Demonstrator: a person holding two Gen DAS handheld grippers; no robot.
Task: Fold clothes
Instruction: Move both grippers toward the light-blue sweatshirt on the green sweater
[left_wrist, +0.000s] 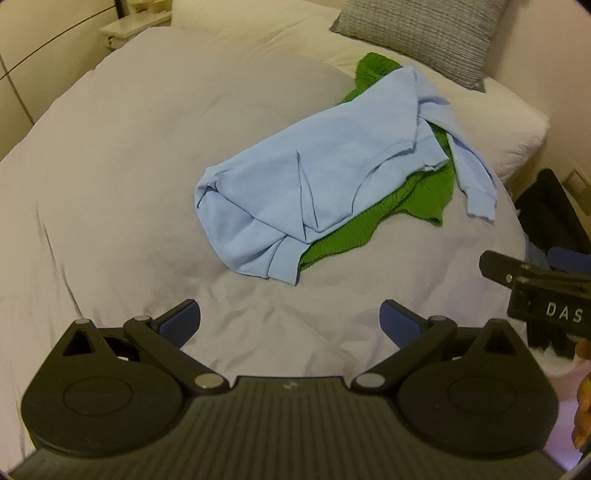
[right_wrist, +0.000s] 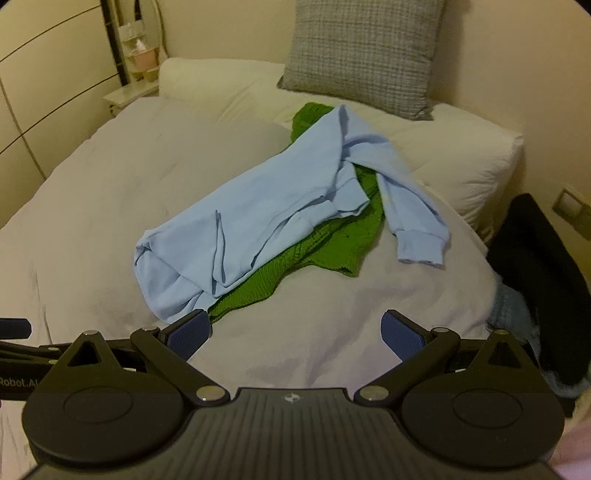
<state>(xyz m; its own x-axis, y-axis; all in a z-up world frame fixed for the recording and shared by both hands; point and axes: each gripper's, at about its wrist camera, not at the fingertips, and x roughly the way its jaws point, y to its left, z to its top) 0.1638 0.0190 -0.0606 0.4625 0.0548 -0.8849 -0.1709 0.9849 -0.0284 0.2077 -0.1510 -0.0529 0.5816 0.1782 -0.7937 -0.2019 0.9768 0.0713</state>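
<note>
A crumpled light blue sweatshirt (left_wrist: 317, 177) lies on the bed on top of a green knitted sweater (left_wrist: 417, 199). Both also show in the right wrist view: the blue sweatshirt (right_wrist: 266, 218), with one sleeve trailing right, and the green sweater (right_wrist: 325, 243). My left gripper (left_wrist: 290, 325) is open and empty, above the blanket just short of the clothes. My right gripper (right_wrist: 295, 334) is open and empty, its left fingertip close to the sweatshirt's near edge. The right gripper's body shows at the right edge of the left wrist view (left_wrist: 546, 295).
The clothes lie on a pale lilac blanket (left_wrist: 110, 184) covering the bed. A grey checked pillow (right_wrist: 362, 51) leans against the wall at the head. A white bedside shelf (right_wrist: 129, 92) stands at the back left. A dark chair or bag (right_wrist: 535, 266) is at the bed's right side.
</note>
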